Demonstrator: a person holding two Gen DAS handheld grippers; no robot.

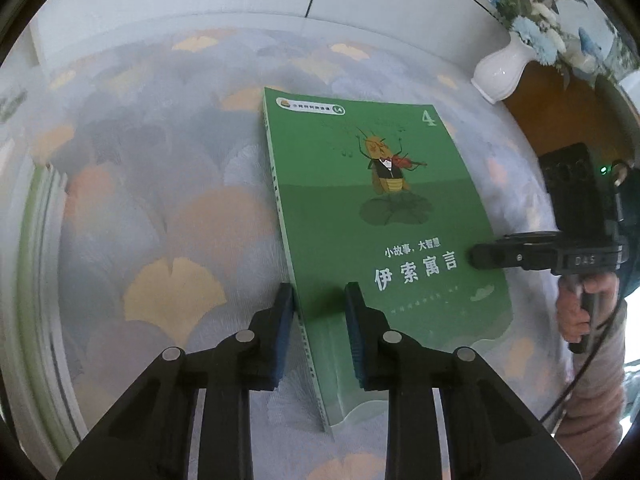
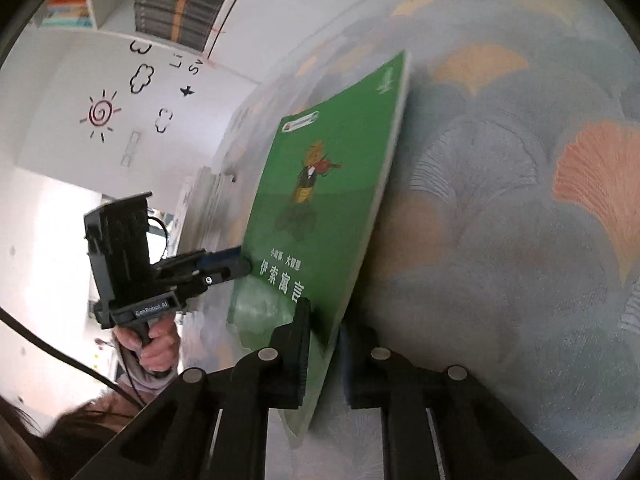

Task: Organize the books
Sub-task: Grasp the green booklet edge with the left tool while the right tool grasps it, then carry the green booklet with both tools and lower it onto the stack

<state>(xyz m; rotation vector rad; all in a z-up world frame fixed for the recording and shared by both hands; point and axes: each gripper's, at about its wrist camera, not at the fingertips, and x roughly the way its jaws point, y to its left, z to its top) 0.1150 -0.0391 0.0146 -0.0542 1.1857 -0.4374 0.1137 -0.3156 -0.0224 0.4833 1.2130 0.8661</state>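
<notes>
A green paperback (image 1: pixel 380 200) with a violin-playing insect and a "4" on its cover is held between both grippers above the leaf-patterned tablecloth (image 1: pixel 160 200). My left gripper (image 1: pixel 319 289) is shut on the book's spine edge near its bottom corner, with blue pads on either side. My right gripper (image 2: pixel 325 320) is shut on the opposite long edge of the book (image 2: pixel 328 184), which is tilted up off the cloth. Each view shows the other tool: the right gripper (image 1: pixel 478 257) at the cover's right edge, the left gripper (image 2: pixel 240 264) at its left edge.
A white vase of blue and white flowers (image 1: pixel 504 72) stands at the table's far right. A pile of books (image 2: pixel 208 200) lies beyond the green one. A shelf of dark books (image 2: pixel 176 12) hangs above a doodled white wall (image 2: pixel 100 114). A person's hand (image 1: pixel 580 308) holds the right tool.
</notes>
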